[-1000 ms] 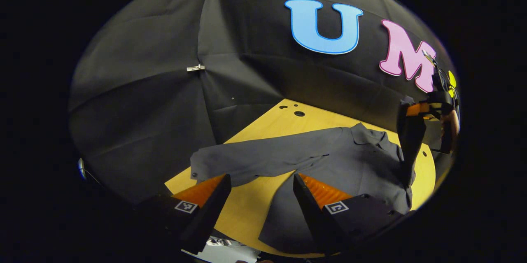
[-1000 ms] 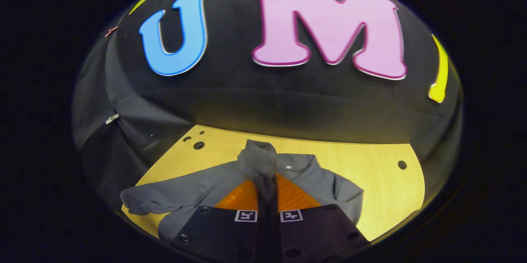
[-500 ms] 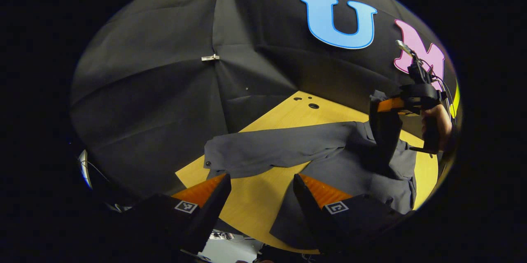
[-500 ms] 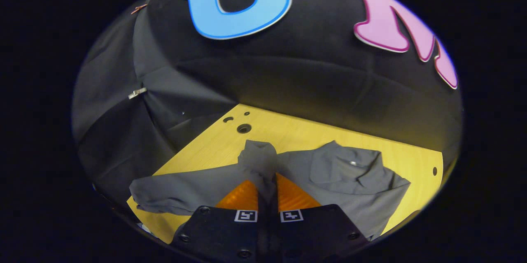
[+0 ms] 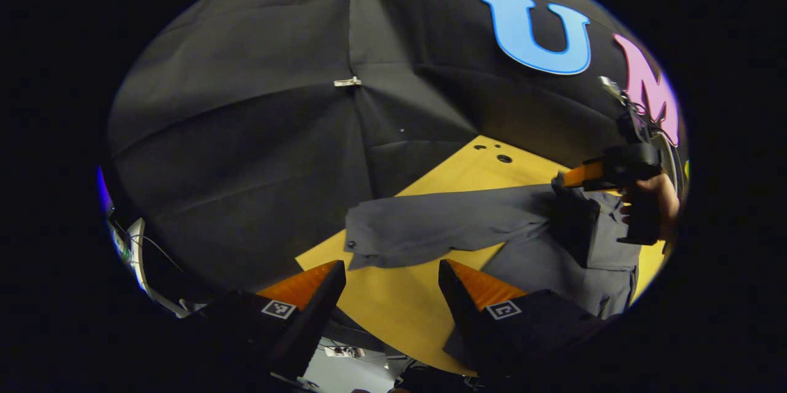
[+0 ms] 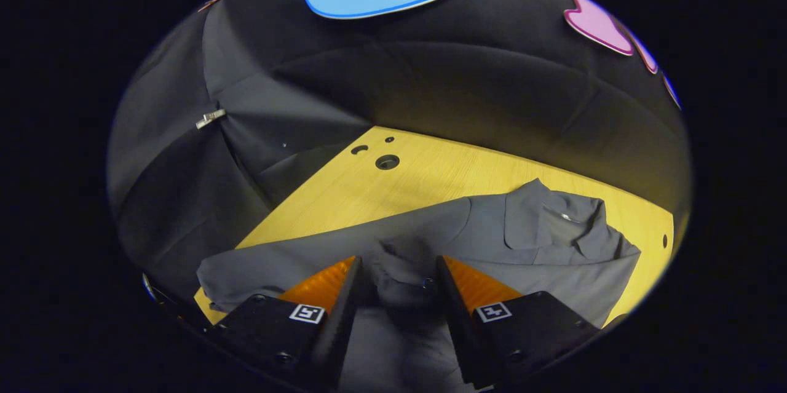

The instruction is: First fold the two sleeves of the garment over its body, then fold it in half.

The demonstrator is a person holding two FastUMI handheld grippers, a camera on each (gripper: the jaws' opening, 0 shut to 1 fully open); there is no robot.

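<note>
A grey shirt [image 6: 492, 258] lies on the yellow table [image 6: 430, 178], collar [image 6: 553, 227] at the right. One sleeve [image 5: 430, 227] stretches flat toward the table's left edge. The other sleeve's cuff [image 6: 403, 282] is folded across the body and sits between the spread fingers of my right gripper [image 6: 396, 267], which is open. In the left gripper view, the right gripper [image 5: 562, 181] hovers just over the shirt, held by a hand [image 5: 652, 202]. My left gripper [image 5: 391, 273] is open and holds nothing, above the table's near edge, short of the flat sleeve.
Small holes [image 6: 387, 162] mark the table's far left corner. The black cloth wall, pinned with a clip [image 5: 347, 82], stands close behind the table. Cables and a white fixture [image 5: 141, 258] lie beyond the table's left edge.
My right gripper carried the sleeve cuff down over the shirt body and opened, letting it go. The left gripper stayed open while its view shifted, so the shirt now sits further right.
</note>
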